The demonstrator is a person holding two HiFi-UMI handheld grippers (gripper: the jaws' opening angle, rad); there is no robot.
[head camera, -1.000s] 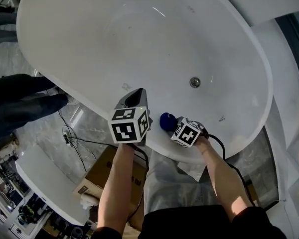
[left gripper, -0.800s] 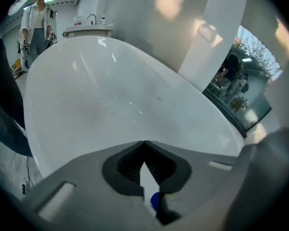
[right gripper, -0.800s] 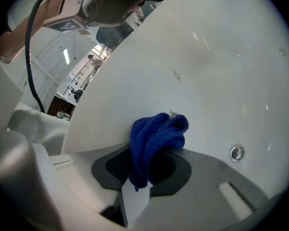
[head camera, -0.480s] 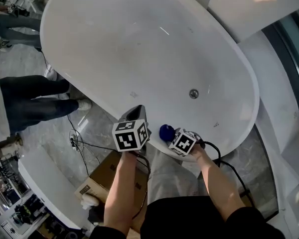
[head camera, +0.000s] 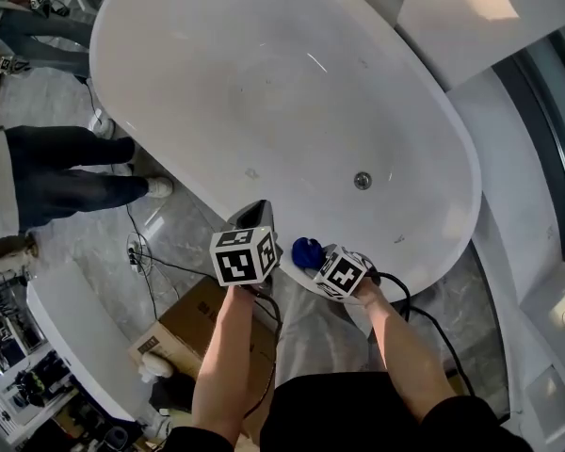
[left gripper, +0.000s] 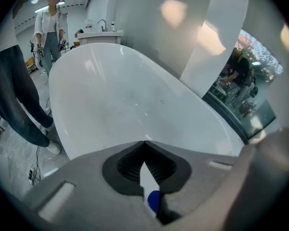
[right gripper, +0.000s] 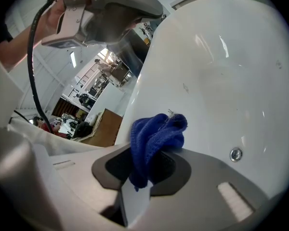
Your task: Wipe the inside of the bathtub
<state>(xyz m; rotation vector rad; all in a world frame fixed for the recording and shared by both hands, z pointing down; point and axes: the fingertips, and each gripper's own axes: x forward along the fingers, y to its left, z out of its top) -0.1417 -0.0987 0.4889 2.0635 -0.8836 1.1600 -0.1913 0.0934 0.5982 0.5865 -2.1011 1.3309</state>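
Note:
The white oval bathtub fills the upper head view, its drain toward the right end. My right gripper hangs at the tub's near rim, shut on a bunched blue cloth. In the right gripper view the cloth bulges out of the closed jaws, with the drain beyond. My left gripper is just left of it over the same rim, shut with nothing in it. Its tips meet in the left gripper view, which looks along the tub's inside.
A person in dark trousers stands on the floor left of the tub, and another person stands further off. A cardboard box and a cable lie below the rim. A second white fixture is at lower left.
The head view has shifted, so the tub now sits further right and lower in the picture. Both grippers stay together at the near rim, the right one still holding the cloth.

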